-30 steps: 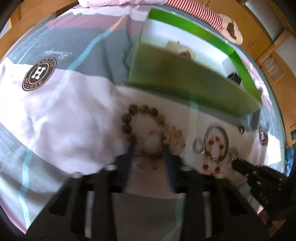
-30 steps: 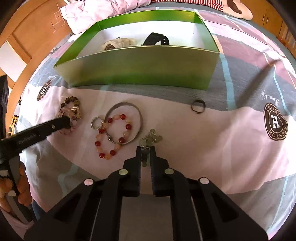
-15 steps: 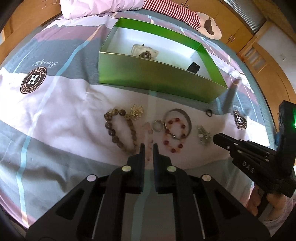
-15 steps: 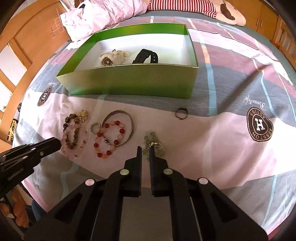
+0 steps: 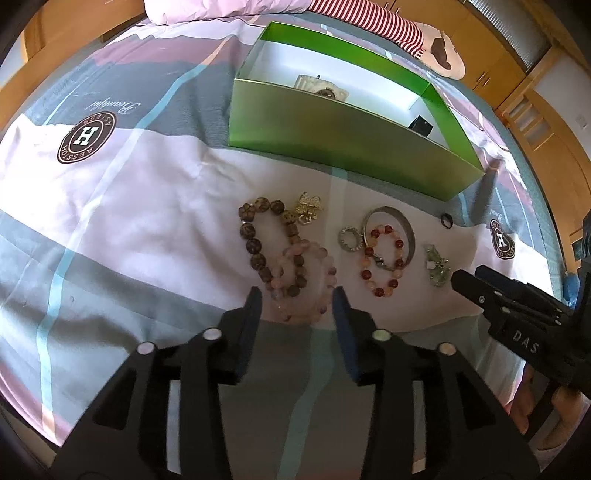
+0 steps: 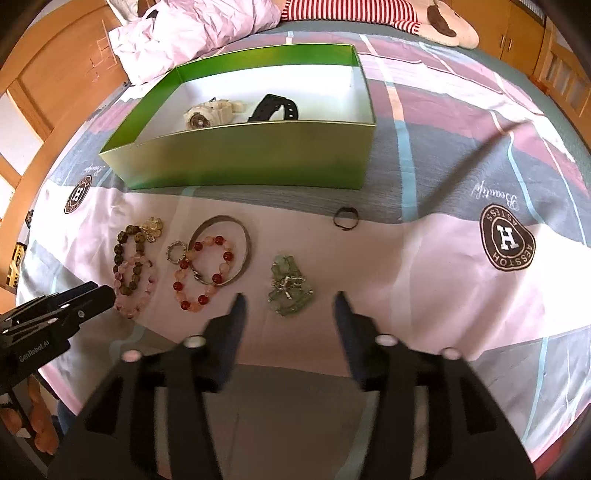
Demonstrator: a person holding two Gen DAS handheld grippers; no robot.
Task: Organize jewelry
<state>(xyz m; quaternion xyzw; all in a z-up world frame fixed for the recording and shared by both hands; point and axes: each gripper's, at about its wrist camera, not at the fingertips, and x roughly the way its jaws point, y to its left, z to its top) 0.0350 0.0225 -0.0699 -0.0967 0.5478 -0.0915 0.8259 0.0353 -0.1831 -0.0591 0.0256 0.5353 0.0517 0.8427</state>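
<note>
Jewelry lies on a patchwork bedspread in front of a green box [image 5: 343, 147]. My left gripper [image 5: 296, 297] is opening, and the near half of a pink bead bracelet [image 5: 306, 280] lies between its fingertips, with no pad pressing on it. The bracelet overlaps a brown bead bracelet [image 5: 258, 243]. My right gripper [image 6: 290, 301] is also opening, its tips either side of a green stone piece [image 6: 290, 286] flat on the cloth. In the box lie a white watch [image 6: 210, 112] and a black watch [image 6: 275, 107].
Between the two grippers lie a red bead bracelet [image 6: 205, 275] across a silver bangle [image 6: 236, 251], a small sparkly ring [image 6: 176, 253] and a gold brooch [image 6: 151, 227]. A dark ring [image 6: 345, 218] sits near the box. Pillows and a striped plush toy [image 6: 369, 11] lie beyond.
Both grippers were shut half a second ago and now stand with jaws apart. The pink bracelet now lies spread out between the left fingertips. The green piece stays on the cloth.
</note>
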